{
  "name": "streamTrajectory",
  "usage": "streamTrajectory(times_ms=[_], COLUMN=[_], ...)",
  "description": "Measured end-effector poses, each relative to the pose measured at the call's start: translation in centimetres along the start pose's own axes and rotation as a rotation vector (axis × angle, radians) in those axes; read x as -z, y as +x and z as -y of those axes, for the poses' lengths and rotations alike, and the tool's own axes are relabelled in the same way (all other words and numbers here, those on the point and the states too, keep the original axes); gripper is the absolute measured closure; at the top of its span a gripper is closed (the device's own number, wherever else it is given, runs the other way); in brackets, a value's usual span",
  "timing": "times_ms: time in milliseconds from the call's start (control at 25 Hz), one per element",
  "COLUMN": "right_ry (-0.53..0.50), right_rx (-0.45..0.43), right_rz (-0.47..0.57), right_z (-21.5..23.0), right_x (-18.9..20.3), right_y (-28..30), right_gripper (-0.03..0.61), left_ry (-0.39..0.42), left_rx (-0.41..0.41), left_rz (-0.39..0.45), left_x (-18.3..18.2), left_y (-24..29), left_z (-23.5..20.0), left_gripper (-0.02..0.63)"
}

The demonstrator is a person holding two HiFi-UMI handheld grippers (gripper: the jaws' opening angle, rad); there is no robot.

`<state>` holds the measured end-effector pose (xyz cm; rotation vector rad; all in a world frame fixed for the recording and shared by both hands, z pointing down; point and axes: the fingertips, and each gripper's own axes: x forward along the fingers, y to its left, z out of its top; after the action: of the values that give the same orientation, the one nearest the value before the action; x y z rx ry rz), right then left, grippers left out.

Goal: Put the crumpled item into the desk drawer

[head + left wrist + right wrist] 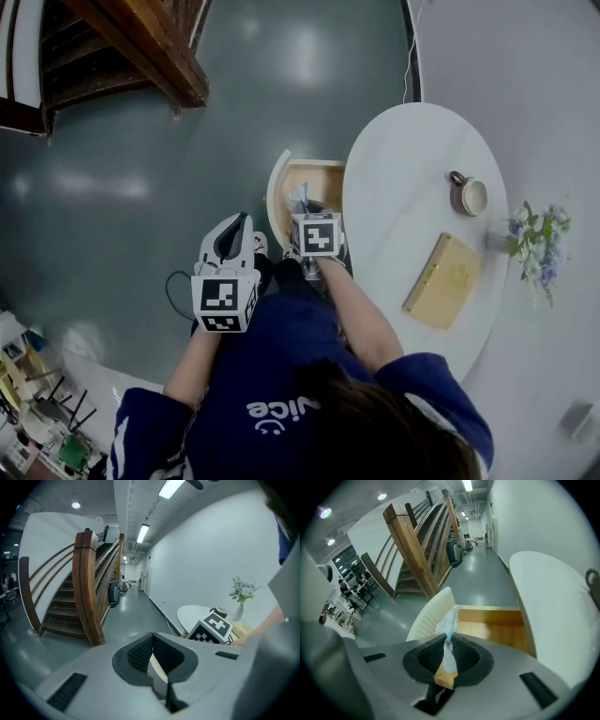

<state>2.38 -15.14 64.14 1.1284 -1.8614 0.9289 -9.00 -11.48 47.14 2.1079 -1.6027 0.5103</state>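
The right gripper (449,641) clenches a crumpled pale-blue plastic wrapper (449,620) over the open wooden desk drawer (497,634). The left gripper (152,641) is closed and empty. The navy sweatshirt (281,375) reads "vice".

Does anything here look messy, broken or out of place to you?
Nothing is spilled or broken. The one oddity is the drawer, which stands pulled out of the white table's side. The right gripper is shut on a piece of crumpled plastic over it. The mug stands upright.
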Motion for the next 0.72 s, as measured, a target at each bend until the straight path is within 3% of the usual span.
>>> streamTrajectory(times_ms=[400, 720], right_ry=[-0.058, -0.040], right_rx=[0.039, 0.034], right_rz=[-0.074, -0.123], right_z=[0.8, 1.4], right_x=[1.0, 1.4], right_y=[3.6, 6.1], right_gripper=[0.534, 0.534], left_ry=[0.013, 0.027], left_rx=[0.028, 0.084], left_rz=[-0.076, -0.123], left_x=[2.5, 3.8], left_y=[-0.3, 0.2], left_z=[0.0, 1.5], left_gripper=[0.610, 0.611])
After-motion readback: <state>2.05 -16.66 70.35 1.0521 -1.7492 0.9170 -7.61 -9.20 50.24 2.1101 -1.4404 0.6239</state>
